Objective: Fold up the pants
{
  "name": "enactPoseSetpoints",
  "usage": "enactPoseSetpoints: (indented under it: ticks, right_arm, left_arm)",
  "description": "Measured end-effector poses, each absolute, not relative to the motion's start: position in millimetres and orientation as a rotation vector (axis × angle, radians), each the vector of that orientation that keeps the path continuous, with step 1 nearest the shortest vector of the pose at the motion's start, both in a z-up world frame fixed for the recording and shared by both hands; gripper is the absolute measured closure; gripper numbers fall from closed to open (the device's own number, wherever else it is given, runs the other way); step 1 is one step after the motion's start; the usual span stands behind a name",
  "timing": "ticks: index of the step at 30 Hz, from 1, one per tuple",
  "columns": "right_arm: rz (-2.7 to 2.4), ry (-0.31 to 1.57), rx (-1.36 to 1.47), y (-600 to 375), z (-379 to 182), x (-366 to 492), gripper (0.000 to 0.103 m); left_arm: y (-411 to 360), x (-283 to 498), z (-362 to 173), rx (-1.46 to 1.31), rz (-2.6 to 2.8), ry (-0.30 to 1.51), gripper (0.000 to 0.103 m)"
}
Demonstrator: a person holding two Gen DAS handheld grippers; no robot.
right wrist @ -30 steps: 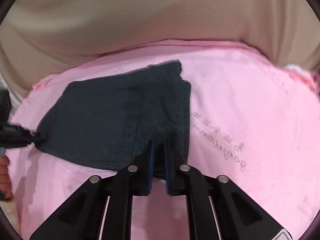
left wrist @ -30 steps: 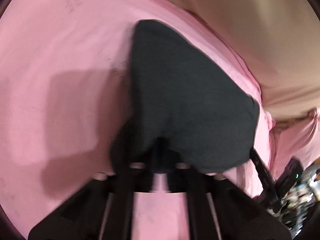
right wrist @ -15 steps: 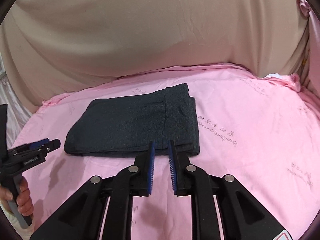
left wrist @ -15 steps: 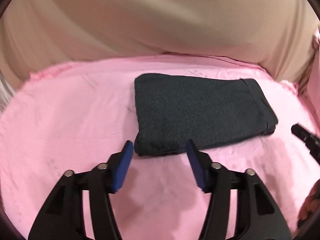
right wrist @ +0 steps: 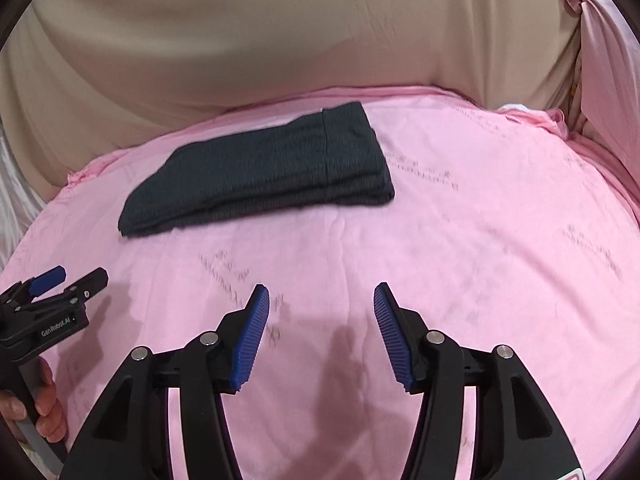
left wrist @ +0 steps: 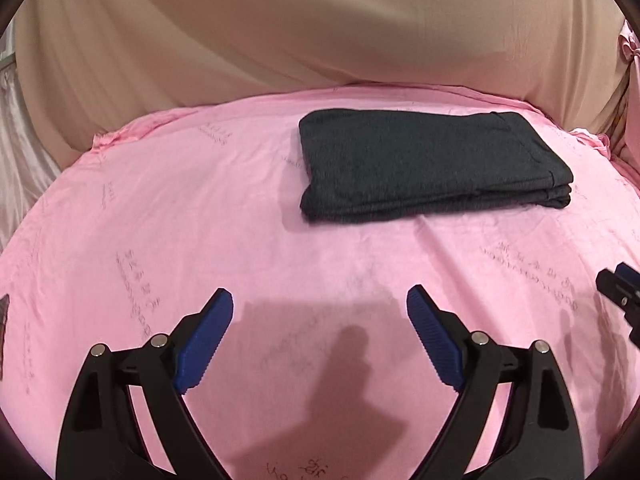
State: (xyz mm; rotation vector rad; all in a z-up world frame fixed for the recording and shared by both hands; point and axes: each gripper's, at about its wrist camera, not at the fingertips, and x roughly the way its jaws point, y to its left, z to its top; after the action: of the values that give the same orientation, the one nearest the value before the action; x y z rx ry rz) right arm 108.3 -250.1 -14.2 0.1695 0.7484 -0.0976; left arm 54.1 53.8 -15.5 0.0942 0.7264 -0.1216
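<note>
Two tools are in view, one per hand. Left tool [left wrist: 320, 308] stands wide, its two blue ribbed pads [left wrist: 204, 344] far apart and holding nothing, above the pink sheet [left wrist: 160, 220]. Right tool [right wrist: 321, 302] is likewise spread wide and empty; its tip also shows at the right edge of the left wrist view. From the right wrist view the left tool sits low at the left edge, gripped by one hand [right wrist: 44, 408].

One pair of dark pants [left wrist: 428, 164] lies folded into a flat stacked rectangle on the far part of the desk, near the sheet's back edge and just before the beige backdrop [left wrist: 320, 28]. It is well apart from both tools and touched by neither. Faint printed script marks the sheet in several spots.

Half a second ago the right tool's jaws were nearly closed just beside the near edge of the pants; now they are wide. Both tools have drawn back toward the person, so the bundle sits farther off. The pants themselves keep the same folded shape.
</note>
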Motion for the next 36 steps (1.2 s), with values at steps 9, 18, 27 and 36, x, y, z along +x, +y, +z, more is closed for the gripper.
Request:
enactPoseSetpoints:
  ticks: [9, 18, 27, 36]
  right_arm:
    - [-0.140, 0.719, 0.109, -238.9, -12.5, 104.5, 0.035]
    - [-0.164, 0.710, 0.095, -237.8, -12.5, 102.9, 0.026]
    - [-0.177, 0.706, 0.084, -235.5, -12.8, 102.2, 0.024]
    - [-0.187, 0.699, 0.081, -234.9, -12.5, 101.3, 0.021]
  left_arm:
    - [62.1, 43.2, -12.1, 0.102, -0.099, 0.683, 0.013]
    - [65.1, 38.0, -8.6, 0.103, -0.105, 0.657, 0.012]
    - [61.4, 34.1, -6.2, 0.135, -0.094, 0.638, 0.008]
    - [58.9, 32.3, -5.0, 0.147, -0.114, 0.634, 0.005]
